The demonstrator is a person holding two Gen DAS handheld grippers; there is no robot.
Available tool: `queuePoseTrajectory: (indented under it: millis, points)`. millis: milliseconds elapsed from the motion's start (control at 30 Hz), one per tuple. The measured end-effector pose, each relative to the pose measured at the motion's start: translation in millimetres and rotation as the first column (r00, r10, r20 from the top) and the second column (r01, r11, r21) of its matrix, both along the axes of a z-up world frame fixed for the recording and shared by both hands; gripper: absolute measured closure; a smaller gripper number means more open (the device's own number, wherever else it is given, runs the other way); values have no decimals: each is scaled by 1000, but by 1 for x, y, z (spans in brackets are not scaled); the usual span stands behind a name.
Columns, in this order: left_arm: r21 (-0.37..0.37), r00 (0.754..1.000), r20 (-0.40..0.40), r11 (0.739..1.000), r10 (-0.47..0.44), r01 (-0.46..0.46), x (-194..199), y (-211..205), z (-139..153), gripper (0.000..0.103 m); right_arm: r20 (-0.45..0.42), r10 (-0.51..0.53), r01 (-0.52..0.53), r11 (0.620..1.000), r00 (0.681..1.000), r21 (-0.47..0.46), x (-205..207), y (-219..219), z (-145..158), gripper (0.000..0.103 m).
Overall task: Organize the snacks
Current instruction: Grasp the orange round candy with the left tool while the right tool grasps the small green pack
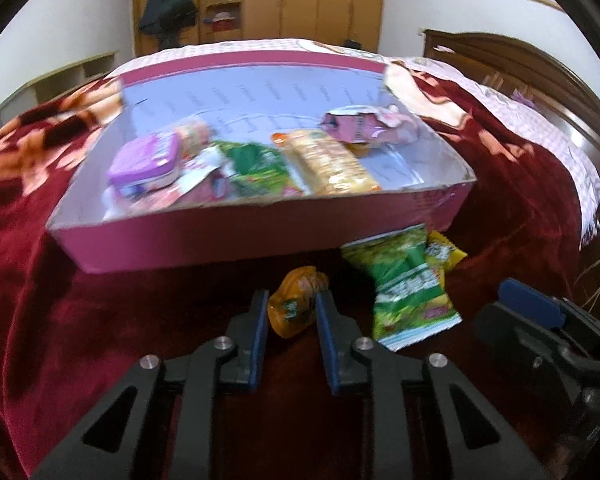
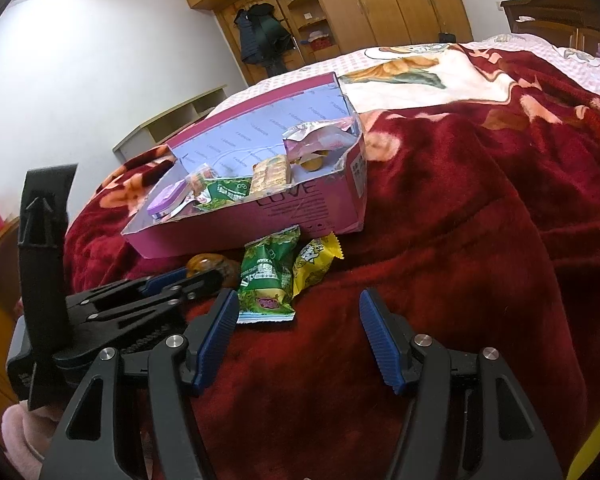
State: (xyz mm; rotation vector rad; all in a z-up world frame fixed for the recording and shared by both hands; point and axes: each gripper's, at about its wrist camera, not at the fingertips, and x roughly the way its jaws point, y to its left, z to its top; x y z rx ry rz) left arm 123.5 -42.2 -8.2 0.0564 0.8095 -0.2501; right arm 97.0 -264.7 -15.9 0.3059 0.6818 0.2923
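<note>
Looking along the left gripper (image 1: 291, 304), its blue-padded fingers stand on either side of an orange, glossy wrapped snack (image 1: 296, 306) lying on the plush crimson blanket (image 1: 80, 300); the pads look pressed against its crinkled wrapper. Just beyond sits a shallow pink cardboard box (image 1: 204, 236) with a pale printed lining, holding a purple tub (image 1: 146, 156), a green packet (image 1: 256, 168), a long golden cracker pack (image 1: 330, 162) and a pink foil bag (image 1: 364, 124). Motion blur makes every label here unreadable. A green crinkly packet (image 1: 404, 284) and a yellow packet (image 1: 444, 254) lie outside the box, right of the orange snack.

From the right wrist, the right gripper (image 2: 298, 308) hangs over bare blanket with its ribbed blue pads spread wide, grasping nothing. This sharper view shows what the other cannot: "LOVE" printed on the box's front wall (image 2: 288, 196), "FASHION" repeated across the lining, and the box's torn right corner. The left gripper (image 2: 198, 278) reaches in from the left, its tip against the orange snack (image 2: 214, 266).
</note>
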Motion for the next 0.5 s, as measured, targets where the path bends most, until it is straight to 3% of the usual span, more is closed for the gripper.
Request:
queuePoseTrajectory:
  millis: [167,300,500]
  points:
    - [-9,999,3,999,46,-46,-4,15,-2,78,10,44,-44,999,999,-3,-2,11,5,39]
    - [-36,999,-1,999,39,-39,-1,16,-4,78,1,94,-94,996,996,-8,4,22,4,53]
    - [-65,998,-28,997,49,-51,8,18,-10,72,-10,125,-126,990,992,-66,22,38,6,59]
